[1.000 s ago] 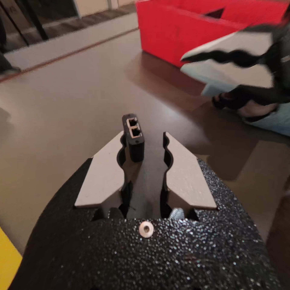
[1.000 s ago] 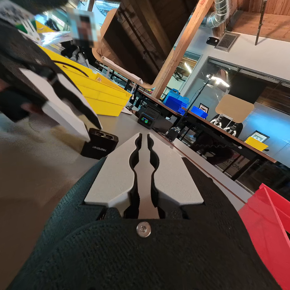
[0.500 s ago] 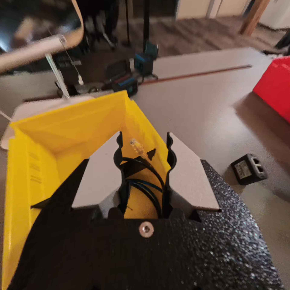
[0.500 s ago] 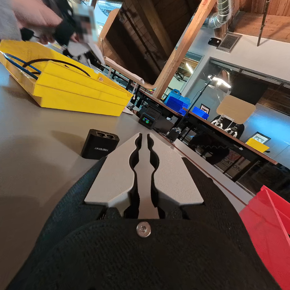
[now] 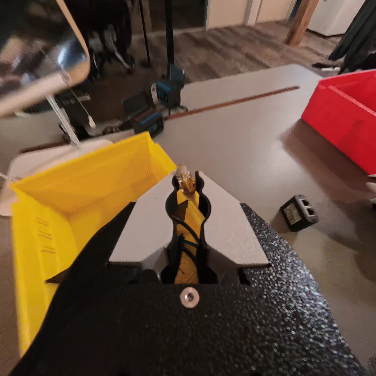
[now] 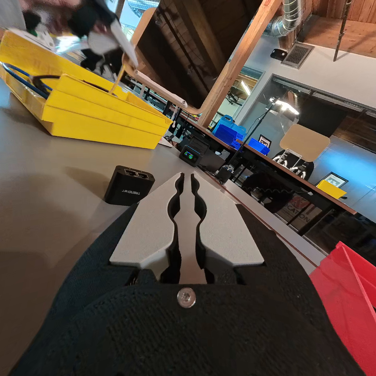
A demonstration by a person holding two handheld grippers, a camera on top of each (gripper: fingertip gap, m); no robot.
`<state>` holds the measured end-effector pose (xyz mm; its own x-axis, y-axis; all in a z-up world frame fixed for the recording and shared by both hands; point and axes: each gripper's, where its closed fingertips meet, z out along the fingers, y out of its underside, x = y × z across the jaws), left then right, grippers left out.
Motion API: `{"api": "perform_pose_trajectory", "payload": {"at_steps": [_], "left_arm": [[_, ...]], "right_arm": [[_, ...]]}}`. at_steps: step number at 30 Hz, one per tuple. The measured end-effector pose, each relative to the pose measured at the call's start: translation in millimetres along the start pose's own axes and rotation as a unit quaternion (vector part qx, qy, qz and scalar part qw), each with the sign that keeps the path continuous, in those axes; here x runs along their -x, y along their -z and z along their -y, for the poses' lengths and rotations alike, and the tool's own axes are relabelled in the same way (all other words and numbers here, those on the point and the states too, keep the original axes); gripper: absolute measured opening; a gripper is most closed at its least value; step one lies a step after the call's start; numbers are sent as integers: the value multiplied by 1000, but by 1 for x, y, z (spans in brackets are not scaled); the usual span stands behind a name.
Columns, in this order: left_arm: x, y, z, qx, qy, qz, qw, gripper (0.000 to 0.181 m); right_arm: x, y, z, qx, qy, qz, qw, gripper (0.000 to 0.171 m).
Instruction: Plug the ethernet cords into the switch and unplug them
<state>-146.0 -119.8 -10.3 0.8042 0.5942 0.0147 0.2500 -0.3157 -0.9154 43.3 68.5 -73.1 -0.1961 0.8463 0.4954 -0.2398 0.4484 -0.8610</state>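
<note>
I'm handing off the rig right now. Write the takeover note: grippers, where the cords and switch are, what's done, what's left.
Left gripper: shut on the clear plug of a yellow cord, held above the yellow bin.
Right gripper: nearly closed, holding nothing, low over the table near the switch.
Switch: lying on the table, both ports empty.
Black and blue cords: in the yellow bin.
Done: one plug picked up.
Left: plug the cords into the switch, then unplug them.

Blurred beyond telling above the yellow bin (image 6: 105, 122): the left gripper (image 6: 114, 43). Cut off by the frame edge right of the bin: red bin (image 5: 350, 122).
</note>
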Motion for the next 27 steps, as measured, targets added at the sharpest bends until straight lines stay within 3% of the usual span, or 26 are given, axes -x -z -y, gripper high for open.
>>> {"api": "perform_pose_trajectory", "payload": {"at_steps": [1,6,11,17,20,25,27], "left_arm": [[-4,14,15,-19,-12,2,1000,12],[-20,76,95,-80,-75,10,994,12],[-26,117,168,-131,-131,17,982,12],[-36,159,238,-293,-89,-51,951,12],[-19,170,250,-365,-28,-71,928,12],[42,169,226,-415,104,-79,900,11],[59,178,214,-456,173,-127,864,11]], "right_arm": [[0,0,0,0,0,1,1000,5],[1,-1,1,-2,0,3,1000,5],[1,-2,1,-2,2,4,1000,5],[2,-3,2,-3,3,5,1000,5],[2,-3,2,-2,5,6,1000,5],[2,-3,2,-2,10,6,1000,5],[3,-4,2,-2,12,6,1000,5]]}}
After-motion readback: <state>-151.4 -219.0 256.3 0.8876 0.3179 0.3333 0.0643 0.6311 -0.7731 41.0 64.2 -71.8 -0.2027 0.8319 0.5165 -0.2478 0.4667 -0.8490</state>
